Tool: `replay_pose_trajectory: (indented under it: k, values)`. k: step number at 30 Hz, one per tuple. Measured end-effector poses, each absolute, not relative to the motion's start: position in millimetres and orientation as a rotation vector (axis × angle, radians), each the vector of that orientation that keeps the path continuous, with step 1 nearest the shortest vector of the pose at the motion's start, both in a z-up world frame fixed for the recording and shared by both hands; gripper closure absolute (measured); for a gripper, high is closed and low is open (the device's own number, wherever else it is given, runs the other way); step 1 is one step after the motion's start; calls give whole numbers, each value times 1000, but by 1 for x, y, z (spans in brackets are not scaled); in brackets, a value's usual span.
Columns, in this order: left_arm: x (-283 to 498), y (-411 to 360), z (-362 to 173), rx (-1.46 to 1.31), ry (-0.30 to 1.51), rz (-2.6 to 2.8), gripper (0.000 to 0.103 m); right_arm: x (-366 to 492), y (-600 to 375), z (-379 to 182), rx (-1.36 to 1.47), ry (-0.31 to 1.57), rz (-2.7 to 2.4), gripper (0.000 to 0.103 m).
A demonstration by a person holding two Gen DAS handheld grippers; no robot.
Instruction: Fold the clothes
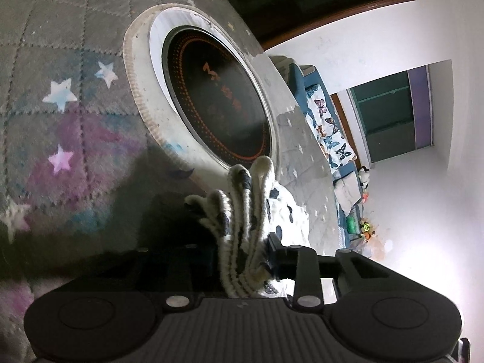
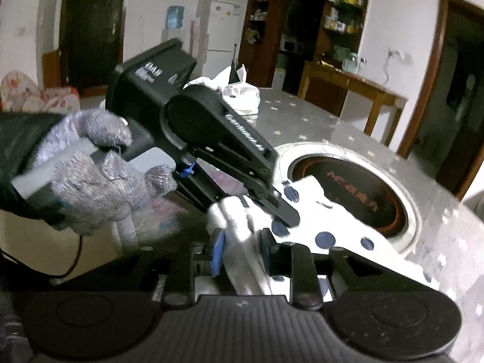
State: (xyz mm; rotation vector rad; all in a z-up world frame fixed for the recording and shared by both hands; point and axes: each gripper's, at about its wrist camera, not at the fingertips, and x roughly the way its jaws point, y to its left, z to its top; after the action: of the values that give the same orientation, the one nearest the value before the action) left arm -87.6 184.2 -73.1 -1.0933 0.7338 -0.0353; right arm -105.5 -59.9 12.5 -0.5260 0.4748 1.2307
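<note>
A white garment with dark blue dots lies on the round table's grey star-print cloth, partly over the rim of the black inset hob. In the left wrist view its ribbed edge is bunched in several folds between the dark fingers of my left gripper, which is shut on it. From the right wrist view, a gloved hand holds that left gripper, tips down on the cloth. My right gripper has its blue pads closed on a fold of the same garment.
The hob has a wide white rim. White plastic bags sit on the table's far side. A wooden side table, a fridge and a butterfly-covered sofa stand beyond the table.
</note>
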Motion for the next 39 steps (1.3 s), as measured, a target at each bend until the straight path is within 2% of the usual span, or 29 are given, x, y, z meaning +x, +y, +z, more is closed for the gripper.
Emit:
replay_pose_trajectory:
  k: [8, 21, 27, 39]
  values:
    - [-91, 183, -75, -1083, 743, -21, 69, -51, -98, 20, -349, 585, 1088, 79]
    - [-89, 185, -76, -1059, 752, -17, 69, 51, -108, -25, -295, 691, 782, 79]
    - [-87, 186, -74, -1051, 759, -15, 69, 62, -132, -19, -242, 695, 725, 79]
    - [-84, 184, -71, -1010, 762, -20, 66, 43, -183, -15, -112, 806, 723, 68]
